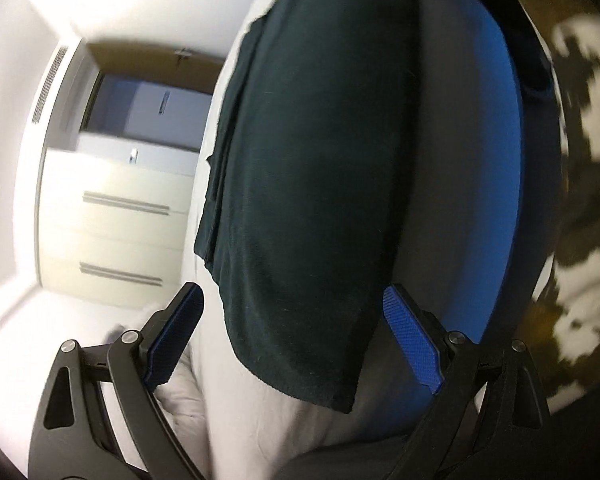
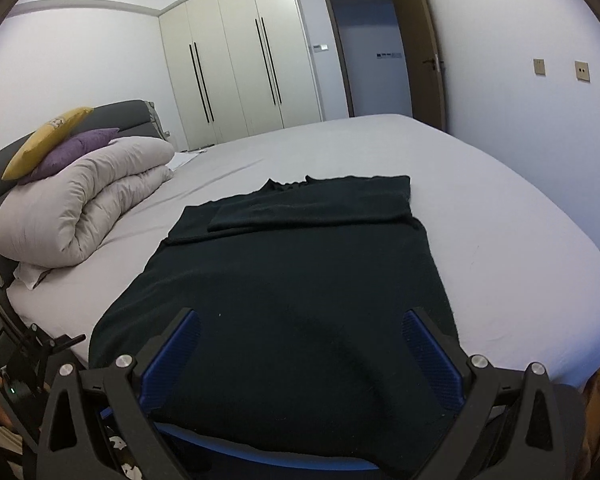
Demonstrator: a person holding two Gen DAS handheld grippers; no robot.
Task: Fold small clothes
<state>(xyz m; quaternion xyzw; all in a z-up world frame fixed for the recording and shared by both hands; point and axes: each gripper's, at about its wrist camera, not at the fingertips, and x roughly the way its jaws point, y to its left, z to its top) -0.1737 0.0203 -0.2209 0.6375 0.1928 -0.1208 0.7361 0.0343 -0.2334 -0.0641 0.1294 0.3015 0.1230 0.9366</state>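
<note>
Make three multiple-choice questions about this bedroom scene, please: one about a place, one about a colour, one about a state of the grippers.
1. Where does the dark garment lie?
A. on the bed
B. on the floor
C. in the wardrobe

2. What colour is the cushion on top of the pile by the headboard?
A. red
B. yellow
C. white

3. How is the right gripper?
A. shut on the garment
B. shut on the duvet
C. open

Answers: 1 A, it is spread on the bed sheet. 2 B, it is yellow, above a purple one. 3 C, its blue pads stand wide apart.

A big bed [image 2: 480,216] with a pale sheet holds a flat dark sweater [image 2: 284,280], a rolled-up duvet [image 2: 84,204] and a white pillow [image 2: 28,274].
</note>
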